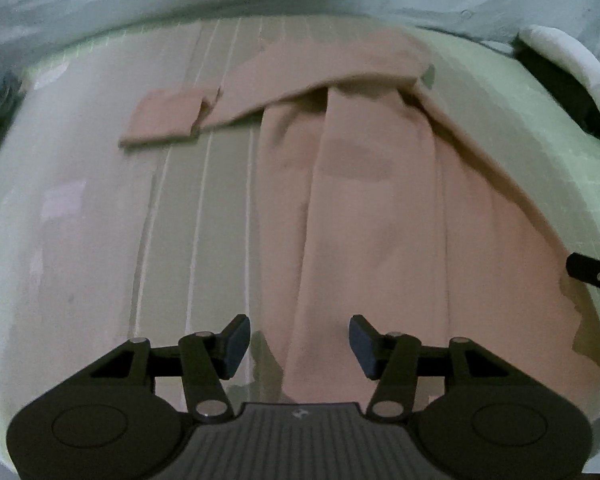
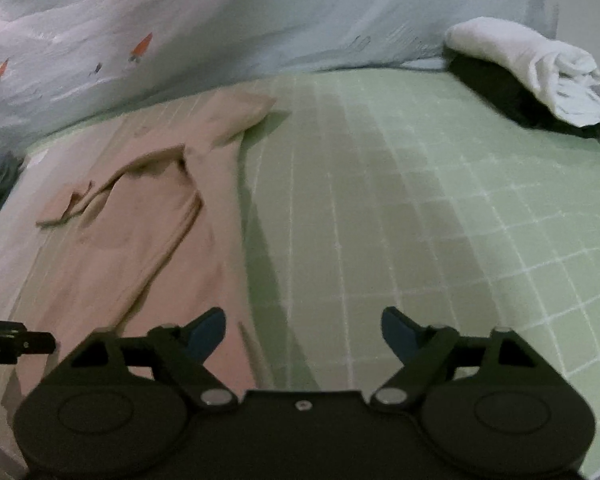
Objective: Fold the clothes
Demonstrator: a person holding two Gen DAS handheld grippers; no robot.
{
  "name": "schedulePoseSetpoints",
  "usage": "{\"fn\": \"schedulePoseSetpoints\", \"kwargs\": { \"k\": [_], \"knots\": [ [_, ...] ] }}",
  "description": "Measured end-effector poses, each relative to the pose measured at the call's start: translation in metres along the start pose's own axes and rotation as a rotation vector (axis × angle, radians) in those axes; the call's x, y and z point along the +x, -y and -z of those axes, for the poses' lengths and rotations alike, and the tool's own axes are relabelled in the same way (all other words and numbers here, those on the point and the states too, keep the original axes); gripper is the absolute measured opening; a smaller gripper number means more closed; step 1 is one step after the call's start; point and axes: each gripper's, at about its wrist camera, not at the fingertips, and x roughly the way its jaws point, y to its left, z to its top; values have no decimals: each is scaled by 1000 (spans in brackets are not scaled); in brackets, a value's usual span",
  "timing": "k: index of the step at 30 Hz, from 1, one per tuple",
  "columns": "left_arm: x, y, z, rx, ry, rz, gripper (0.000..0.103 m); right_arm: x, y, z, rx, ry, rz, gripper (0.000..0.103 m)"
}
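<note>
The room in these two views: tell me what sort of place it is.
Most likely a bedroom, with the folding done on a bed. A green checked sheet covers the soft surface, a pale blue printed blanket is bunched at its far edge, and a pink shirt lies spread on it.

shirt [image 1: 380, 200] flat on bedsheet [image 2: 440, 200] — towel [image 2: 520, 52] far right

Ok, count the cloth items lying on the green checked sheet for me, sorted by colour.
Pink: 1, the pink garment, spread out with a sleeve folded across
White: 1, the white bundle, rolled
Black: 1, the dark item under the white bundle
Total: 3
</note>
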Motion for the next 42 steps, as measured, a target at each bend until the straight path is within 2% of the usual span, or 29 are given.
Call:
{"fn": "schedulePoseSetpoints", "kwargs": {
  "k": [2, 4, 6, 9, 10, 17, 21, 26, 29, 31, 35, 40, 42],
  "knots": [
    [2, 0, 9, 2, -10, 13, 58, 0, -2, 6, 7, -17, -2, 80],
    [4, 1, 12, 19, -22, 18, 62, 1, -4, 11, 23, -36, -2, 68],
    [5, -2, 15, 34, -25, 34, 63, 4, -4, 13, 46, -52, -7, 31],
    [8, -6, 14, 57, -33, 60, 64, 6, -9, 16, 74, -53, -22, 8],
    [8, -7, 14, 63, -37, 70, 64, 4, -13, 16, 71, -45, -20, 6],
    [4, -20, 12, 122, -39, 134, 64, -15, -53, 15, -9, 14, 7, 4],
    [-8, -30, 10, 161, 3, 156, 64, -20, -83, 15, -54, 24, -3, 4],
    [-28, -50, 8, 203, 54, 180, 64, -9, -115, 21, -63, -5, -34, 4],
    [-30, -65, 10, 210, 58, 171, 64, 4, -131, 28, -45, -57, -42, 4],
    [-29, -75, 11, 201, 51, 170, 64, 12, -137, 35, -19, -92, -42, 7],
    [-26, -91, 9, 172, 35, 182, 64, 7, -146, 37, -19, -99, -37, 23],
    [-23, -93, 6, 154, 34, 207, 64, -18, -137, 36, 60, 27, -14, 23],
    [-22, -94, 5, 148, 33, 215, 64, -19, -130, 36, 89, 21, 22, 23]
  ]
}}
